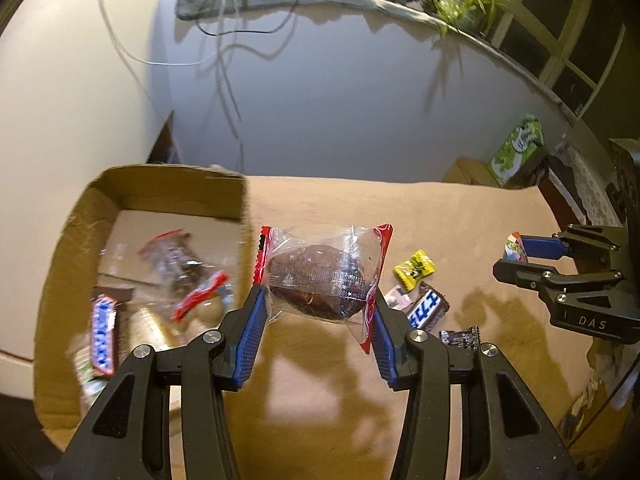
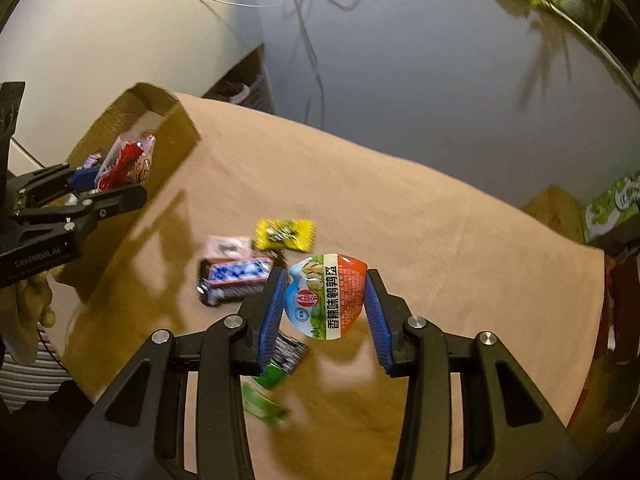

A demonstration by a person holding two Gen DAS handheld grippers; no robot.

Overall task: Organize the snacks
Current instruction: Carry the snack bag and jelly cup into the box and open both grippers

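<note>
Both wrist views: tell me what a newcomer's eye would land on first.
The left gripper clamps a clear packet holding a dark brown cake, raised beside the cardboard box where other snacks already lie. The right gripper pinches a round colourful packet above the tan cloth, with a yellow candy and wrapped bars loose below.

Right gripper (image 2: 325, 306): clamped on round snack pack (image 2: 324, 296)
Desk (image 2: 440, 240): yellow candy (image 2: 285, 233), chocolate bar (image 2: 234, 280)
Left gripper (image 2: 106, 184): holds red-edged wrapper (image 2: 128, 160)

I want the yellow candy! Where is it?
The yellow candy lies on the tan tablecloth in the right wrist view, just behind the blue-and-white bar, outside the cardboard box.
</note>
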